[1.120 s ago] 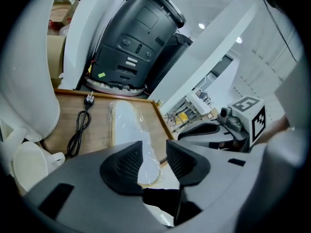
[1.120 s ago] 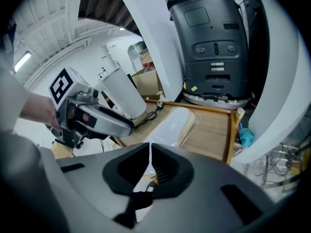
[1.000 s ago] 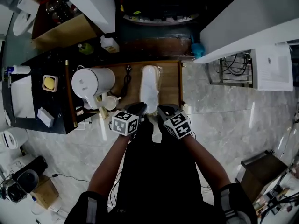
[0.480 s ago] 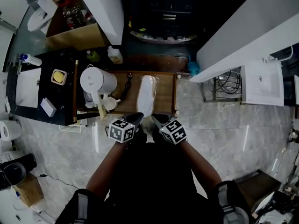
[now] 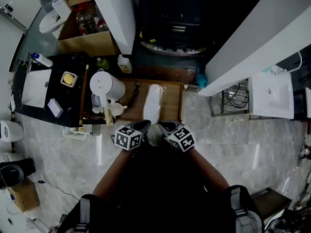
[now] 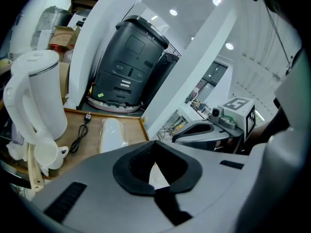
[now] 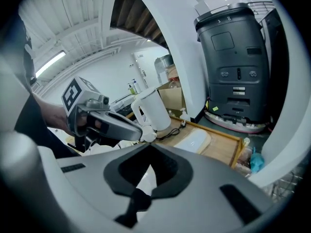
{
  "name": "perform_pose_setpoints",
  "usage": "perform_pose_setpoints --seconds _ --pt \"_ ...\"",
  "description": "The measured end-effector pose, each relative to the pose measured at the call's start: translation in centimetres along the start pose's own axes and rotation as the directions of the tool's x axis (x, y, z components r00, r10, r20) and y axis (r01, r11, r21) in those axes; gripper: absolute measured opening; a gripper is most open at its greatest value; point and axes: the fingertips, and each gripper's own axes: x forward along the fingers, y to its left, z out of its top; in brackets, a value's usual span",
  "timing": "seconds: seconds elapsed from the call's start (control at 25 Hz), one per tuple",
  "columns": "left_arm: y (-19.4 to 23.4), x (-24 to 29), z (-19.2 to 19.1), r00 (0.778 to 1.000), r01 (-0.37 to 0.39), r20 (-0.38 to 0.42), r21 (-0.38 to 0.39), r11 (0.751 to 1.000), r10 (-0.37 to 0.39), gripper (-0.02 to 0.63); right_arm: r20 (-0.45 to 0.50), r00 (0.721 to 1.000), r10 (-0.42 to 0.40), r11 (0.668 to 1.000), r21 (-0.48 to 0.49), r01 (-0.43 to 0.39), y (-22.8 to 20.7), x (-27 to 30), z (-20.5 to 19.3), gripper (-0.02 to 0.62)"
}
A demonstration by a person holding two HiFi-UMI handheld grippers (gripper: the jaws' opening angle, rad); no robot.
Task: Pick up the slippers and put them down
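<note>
One white slipper (image 5: 151,103) in clear wrap lies lengthwise on the wooden tray (image 5: 174,101); it also shows as the slipper (image 6: 112,132) in the left gripper view. A second pale slipper (image 5: 153,136) hangs off the tray's near edge, between my two grippers and in front of my dark clothing. My left gripper (image 5: 145,126) and right gripper (image 5: 164,126) are both shut, tips side by side on it. Only a white sliver (image 6: 156,174) of it shows through the closed jaws of the left gripper (image 6: 155,144). The right gripper (image 7: 148,147) shows the same.
A white kettle (image 5: 104,86) and a cup (image 5: 115,109) stand on the tray's left, with a black cord (image 5: 134,92) beside them. A black machine (image 6: 129,67) stands behind the tray. White panels (image 5: 119,13) flank it. A wire rack (image 5: 238,98) is at the right.
Both grippers have risen together with the pale slipper between them, away from the tray's near edge. The slipper on the tray has stayed put.
</note>
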Motion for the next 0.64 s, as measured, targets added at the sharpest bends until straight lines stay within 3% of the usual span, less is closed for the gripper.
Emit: perform_pose_setpoints --seconds 0.64 --pt "-1.8 0.3 0.3 0.996 -0.067 0.058 -0.016 0.998 0.068 0.011 0.043 0.996 0.073 0.997 -0.041 -0.071 -0.3 -2.8 -0.1 0.008"
